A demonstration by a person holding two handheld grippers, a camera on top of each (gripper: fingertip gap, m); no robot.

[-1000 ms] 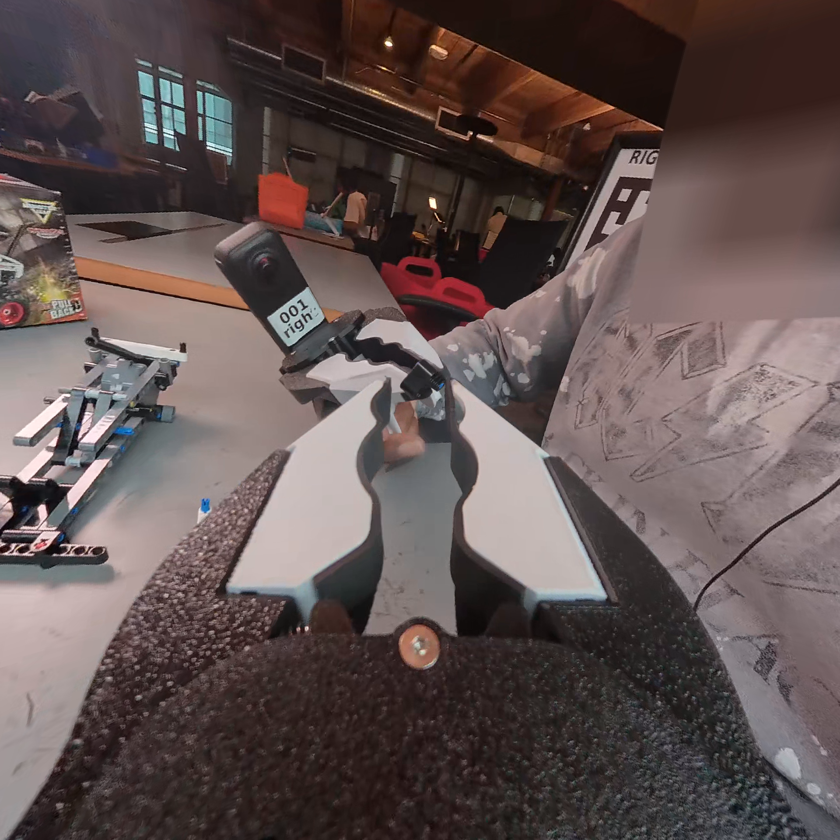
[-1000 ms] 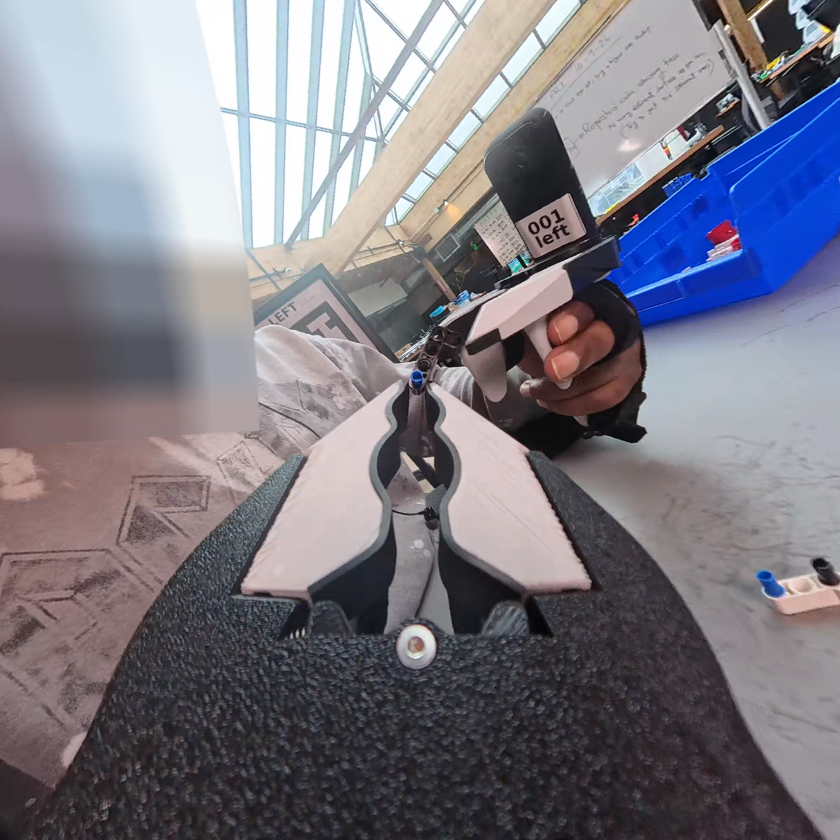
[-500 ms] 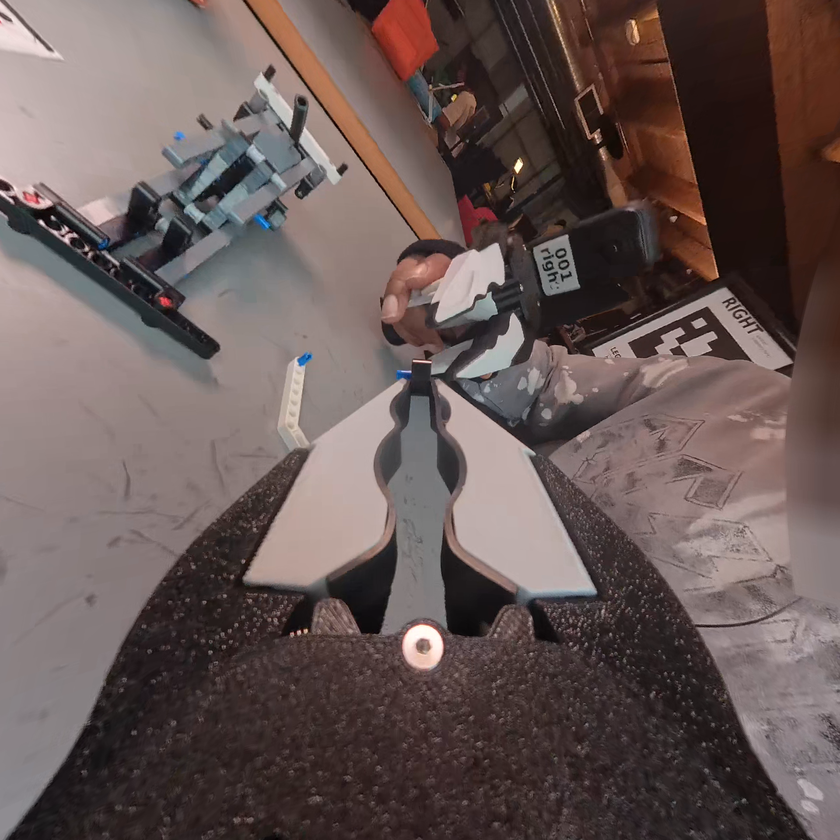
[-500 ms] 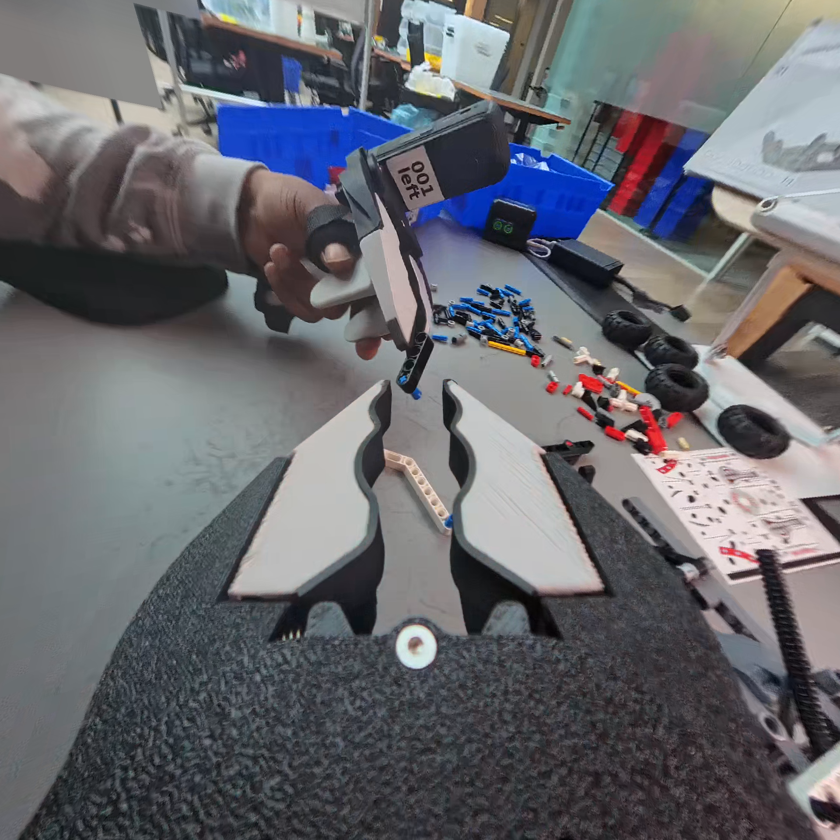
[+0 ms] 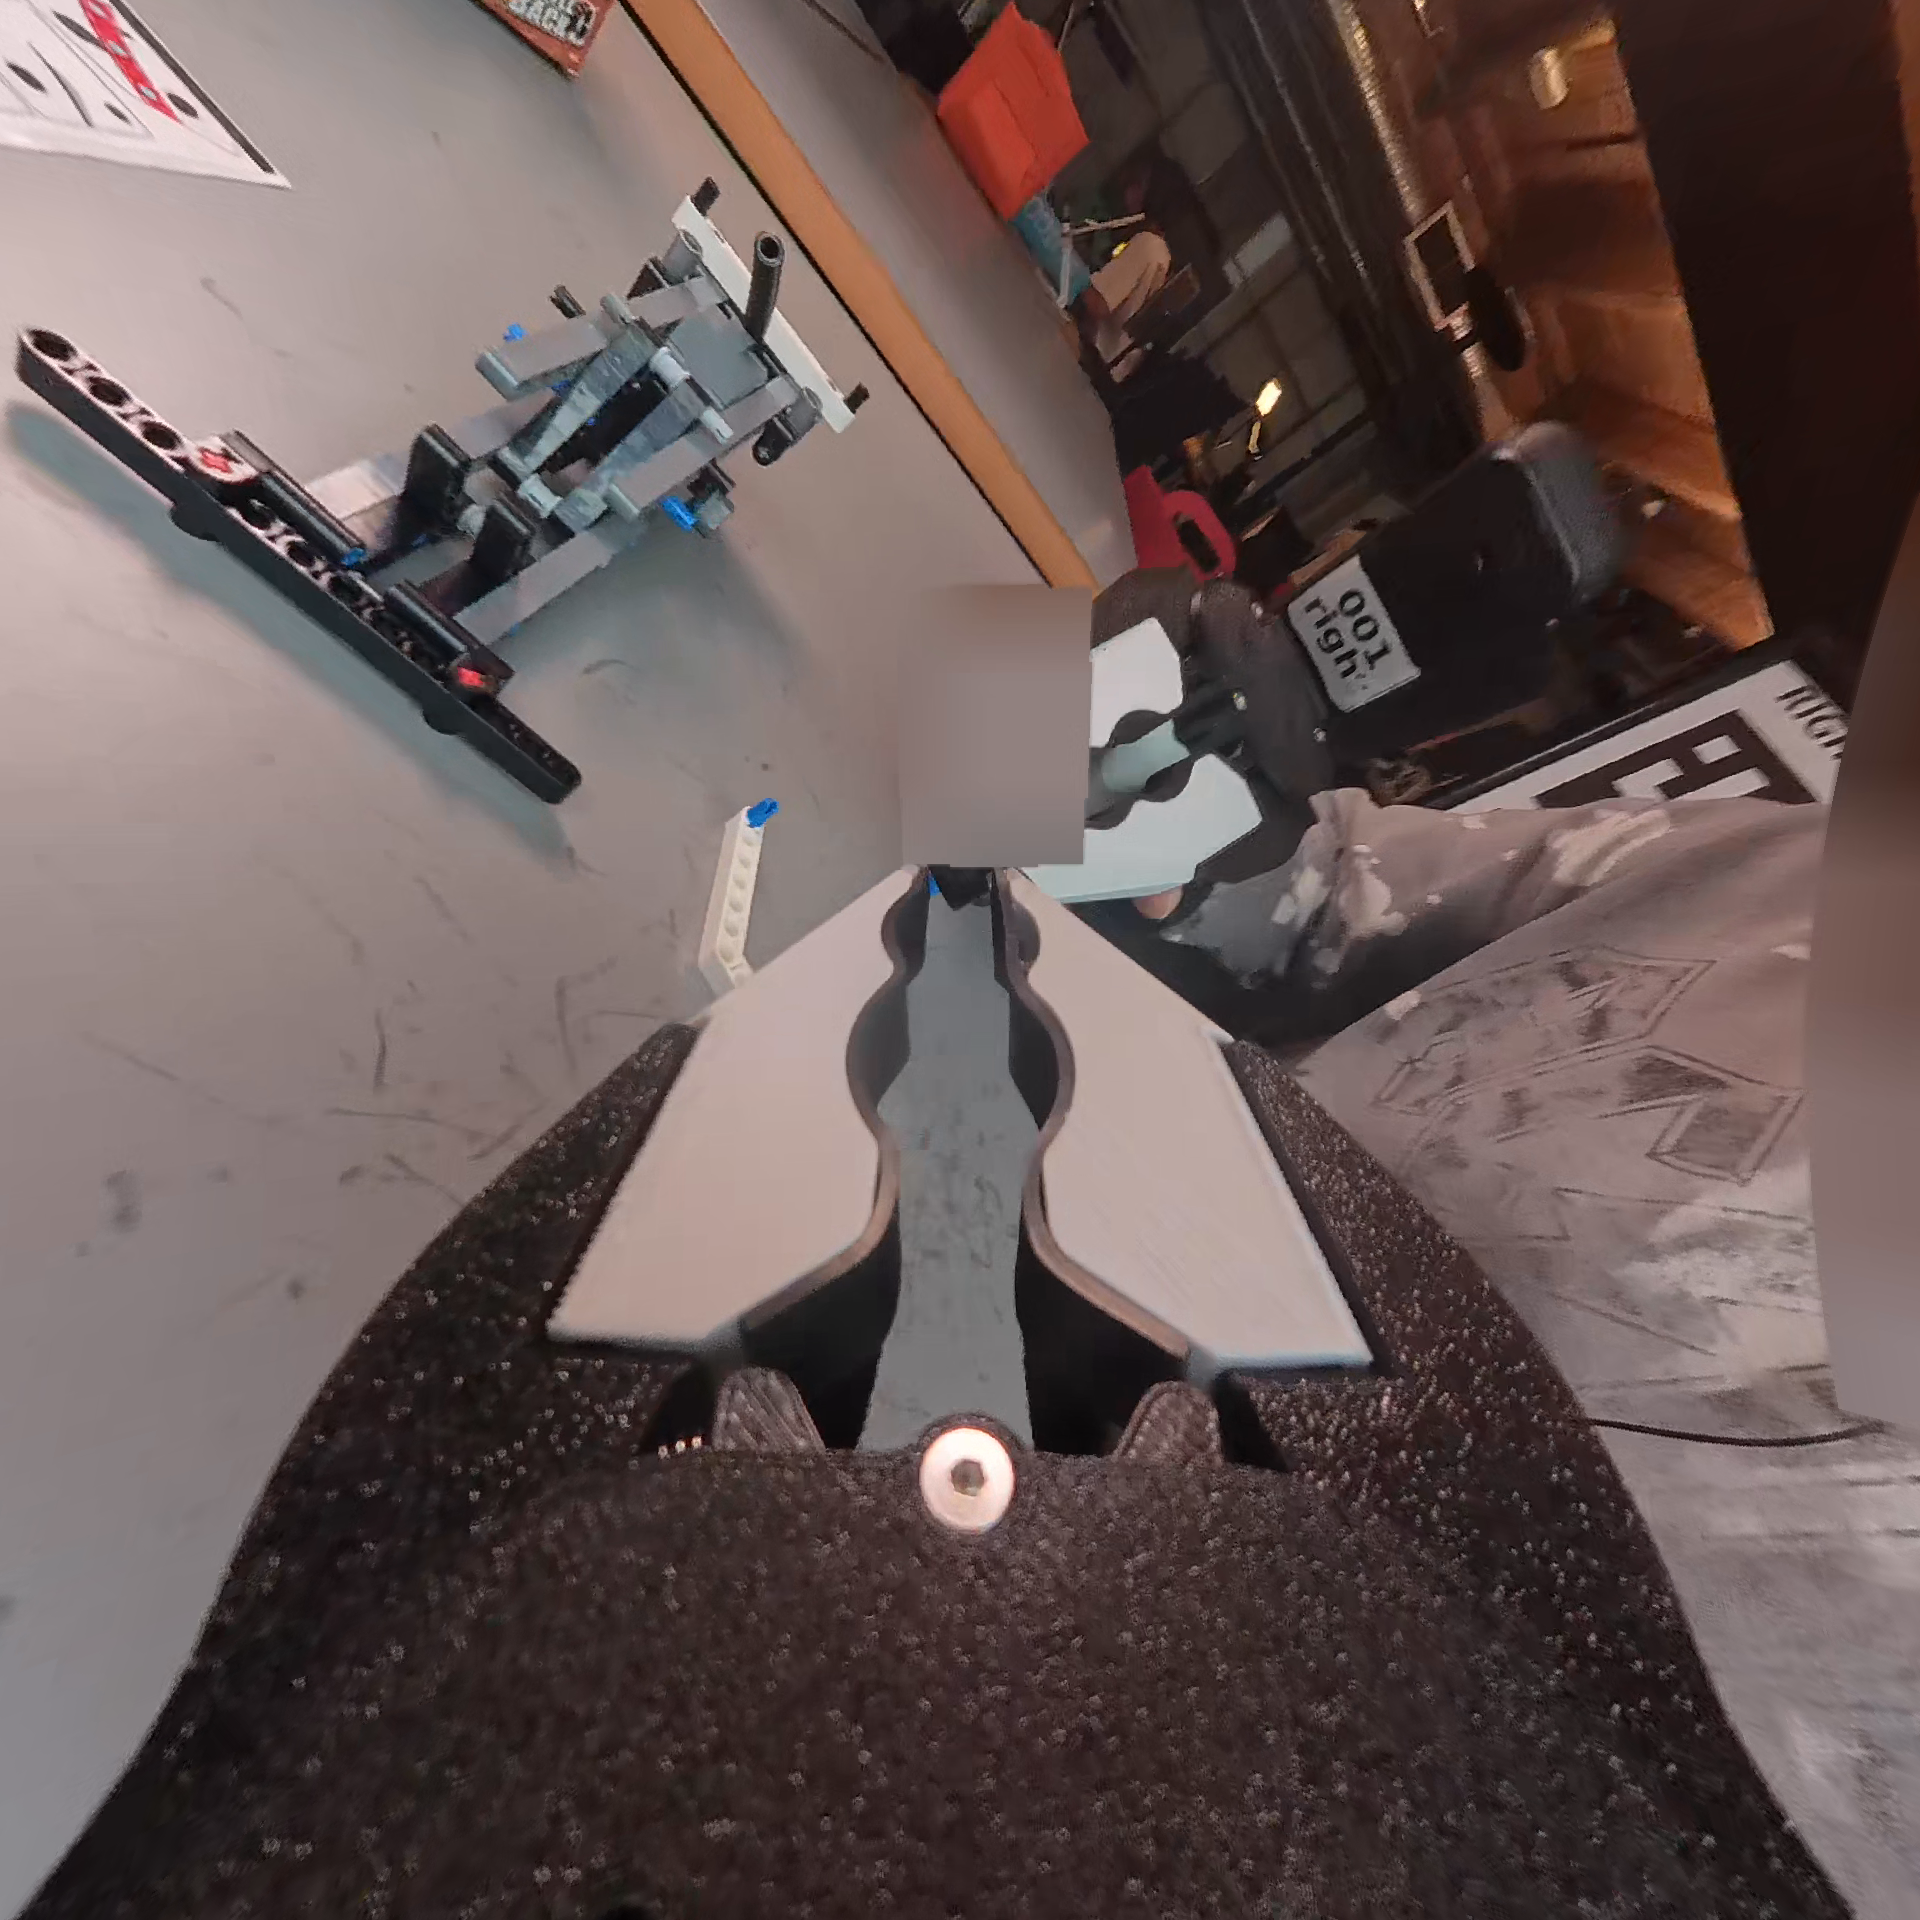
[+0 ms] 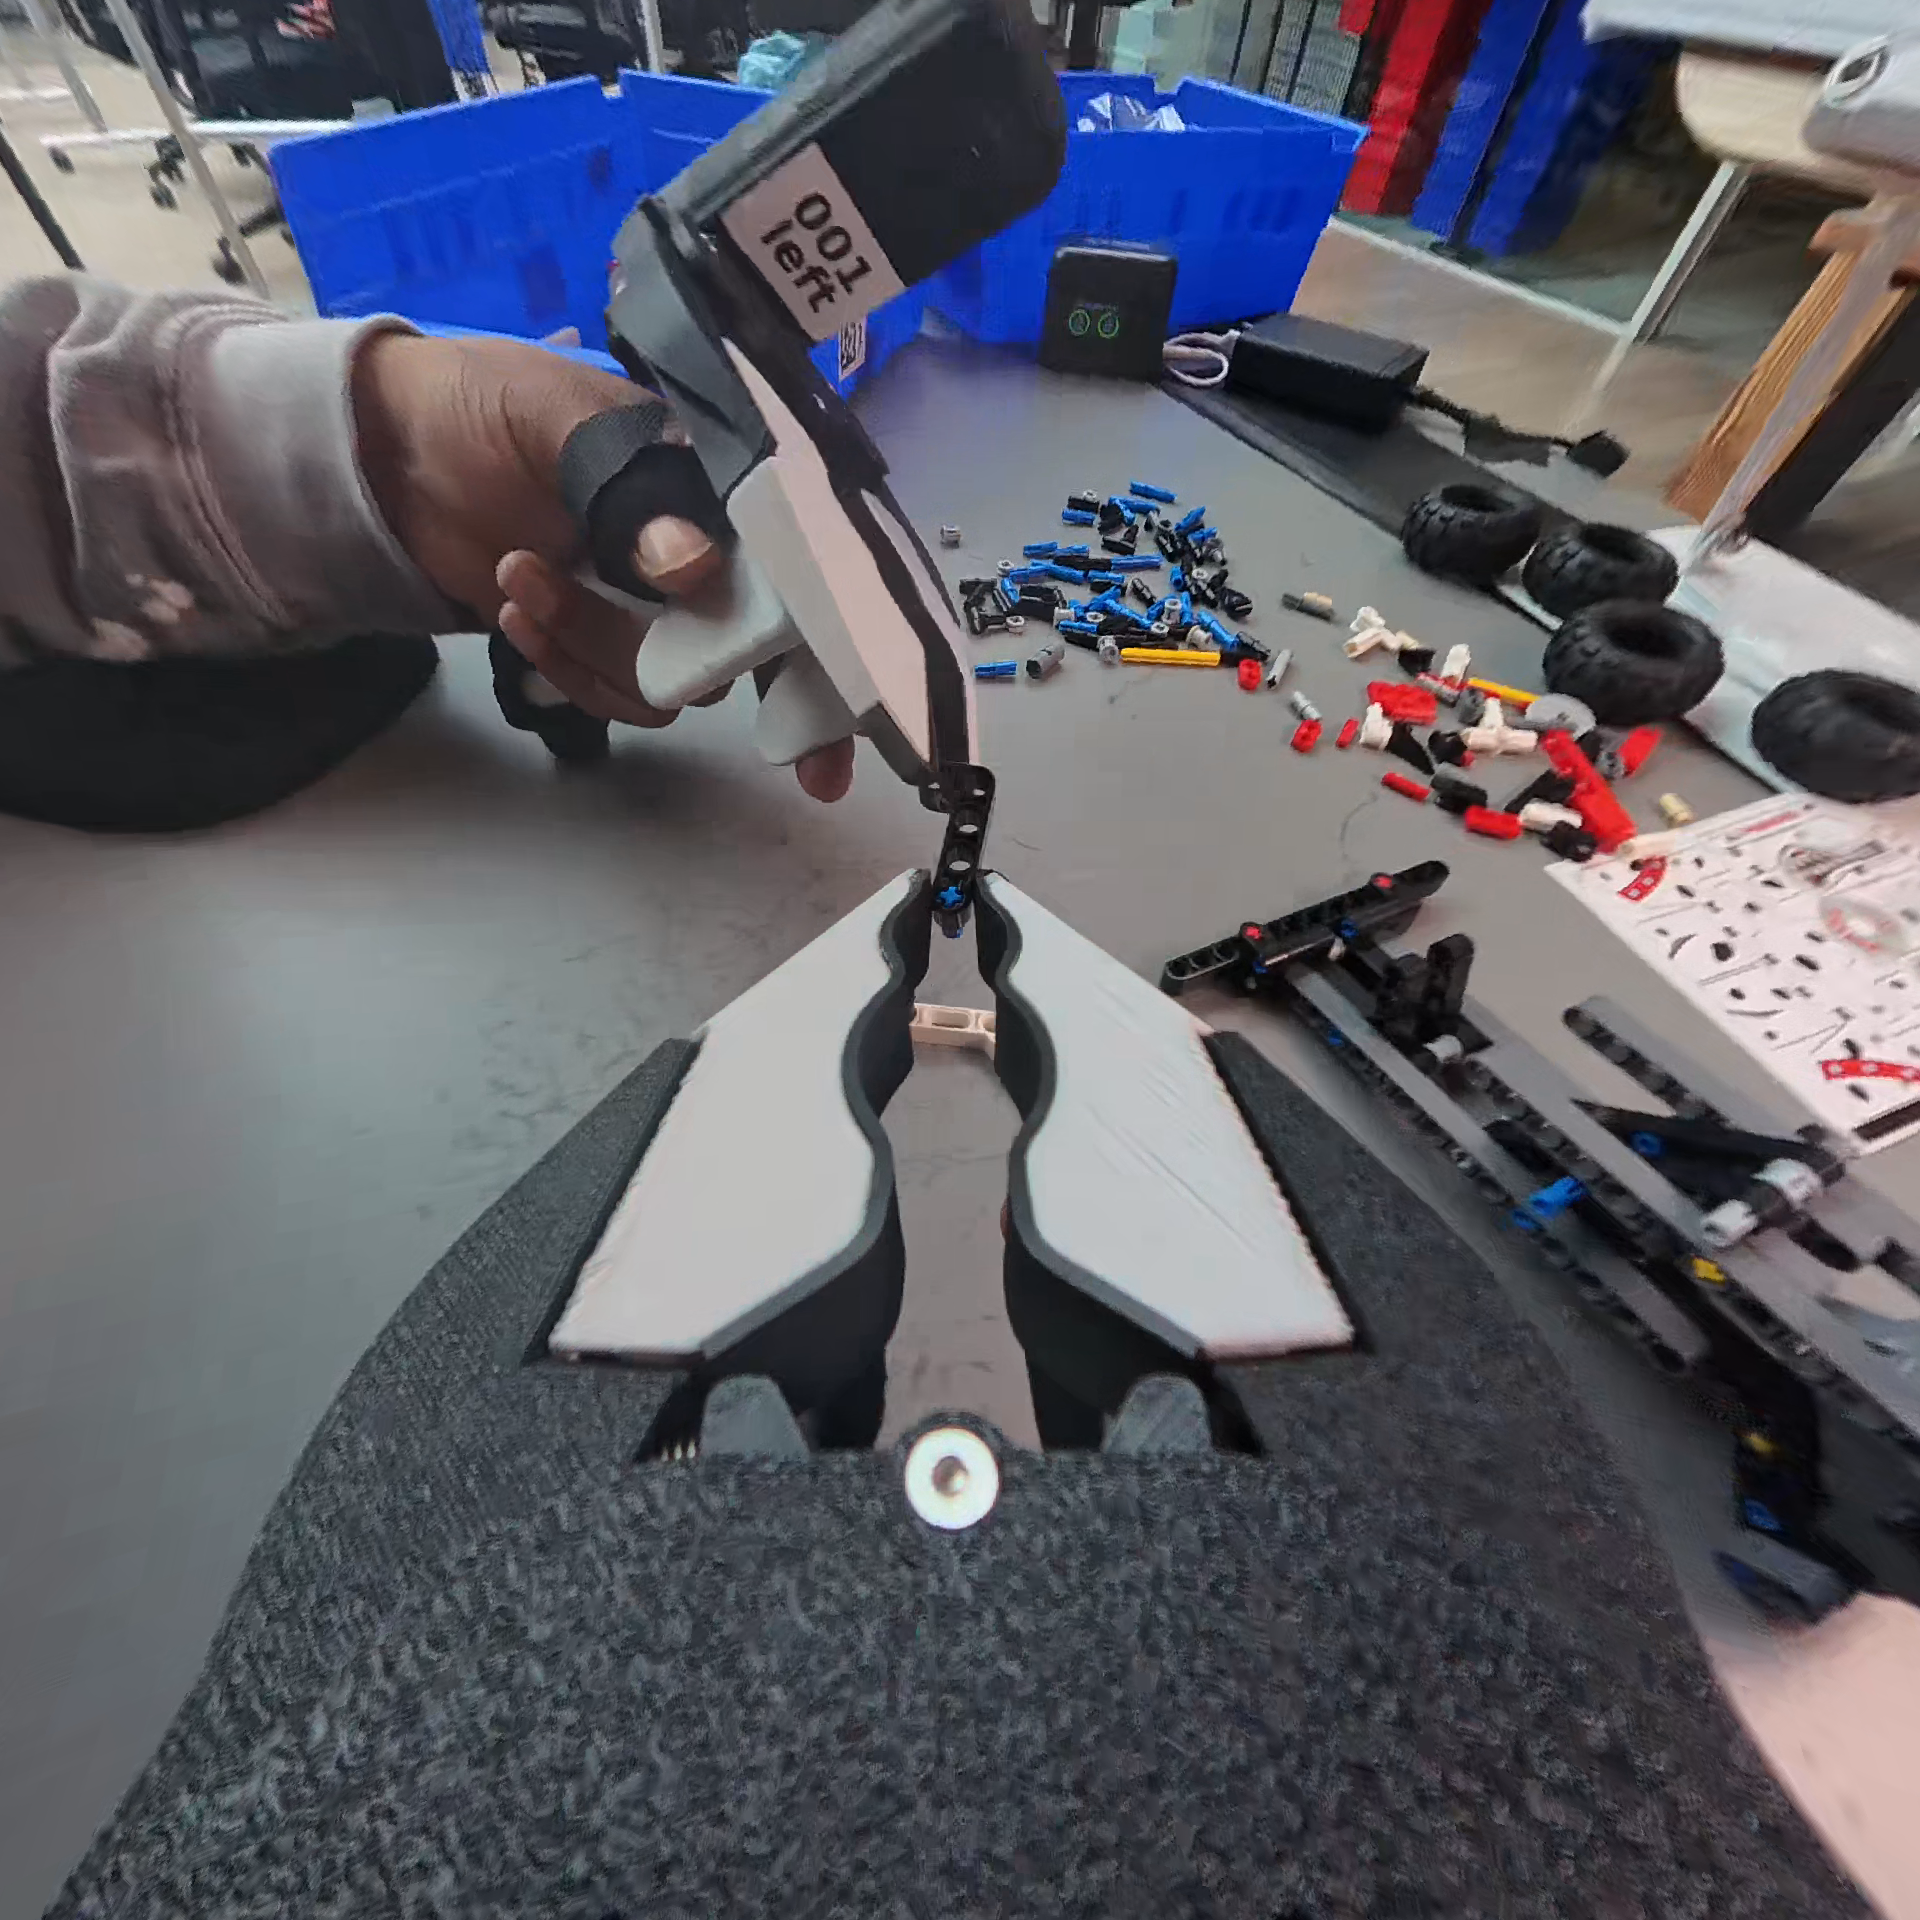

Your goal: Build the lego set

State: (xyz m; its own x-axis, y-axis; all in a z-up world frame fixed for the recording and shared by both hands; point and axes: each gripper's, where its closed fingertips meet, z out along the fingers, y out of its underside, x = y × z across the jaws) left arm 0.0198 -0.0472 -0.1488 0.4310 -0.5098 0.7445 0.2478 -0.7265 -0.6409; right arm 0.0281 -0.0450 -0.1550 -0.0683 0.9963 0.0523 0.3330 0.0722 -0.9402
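My left tool (image 6: 951,784) pinches the black beam (image 6: 961,836); my right tool (image 6: 951,904) clamps its blue-pinned end at twelve o'clock; I'd press straight.

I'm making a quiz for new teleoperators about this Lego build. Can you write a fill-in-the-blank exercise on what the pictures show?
1. The left claw grips the top of a small ____ beam with holes.
2. The lower end of that beam, where a blue pin sits, lies between the fingertips of the ____ claw.
3. Loose on the table beside the pile of small parts lie four black ____.
4. The beam lying alone on the table near the chassis is ____.

Missing words: black; right; tyres; white
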